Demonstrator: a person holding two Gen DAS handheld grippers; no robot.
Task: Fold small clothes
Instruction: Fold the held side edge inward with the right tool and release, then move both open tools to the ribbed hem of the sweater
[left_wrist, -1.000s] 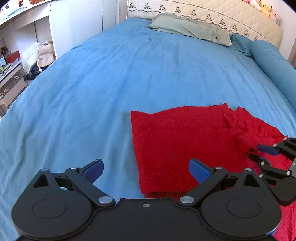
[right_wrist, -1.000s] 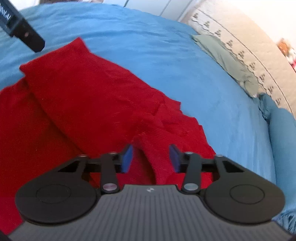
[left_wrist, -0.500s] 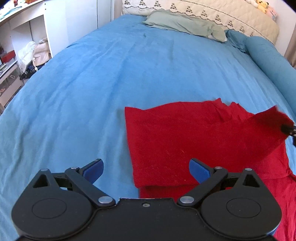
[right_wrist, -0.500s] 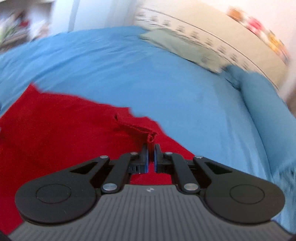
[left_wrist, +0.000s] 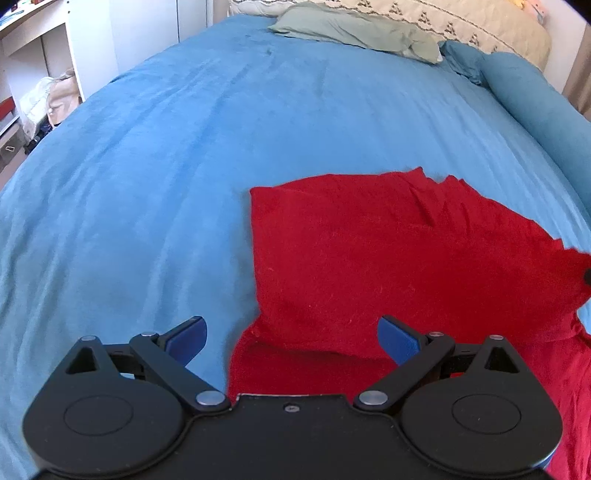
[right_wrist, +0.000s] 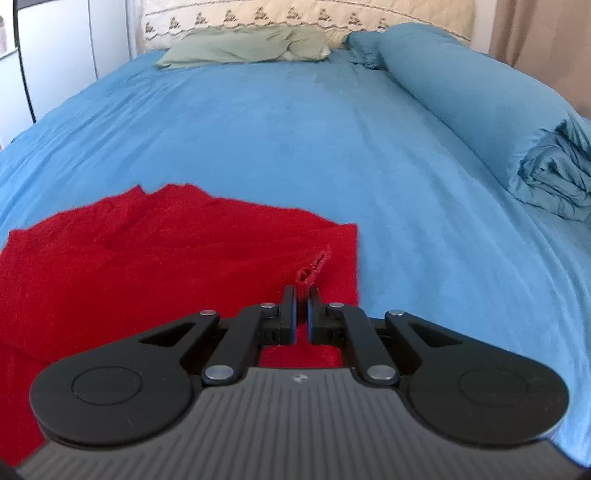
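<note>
Red garment (left_wrist: 369, 266) lies part-folded on blue bed (left_wrist: 166, 166). Right hand-held gripper (right_wrist: 302, 299) pinches its edge, probably to carry it over; left hand-held gripper (left_wrist: 291, 332) hovers spread wide, holding nothing.

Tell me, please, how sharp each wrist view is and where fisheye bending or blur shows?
Left wrist view: mostly sharp, the blue bedspread bulging from fisheye distortion, the red knitted garment smeared at its far right tip. Right wrist view: softer overall, the garment's edges hazy beyond the shut right claw, the beige headboard overexposed.
</note>
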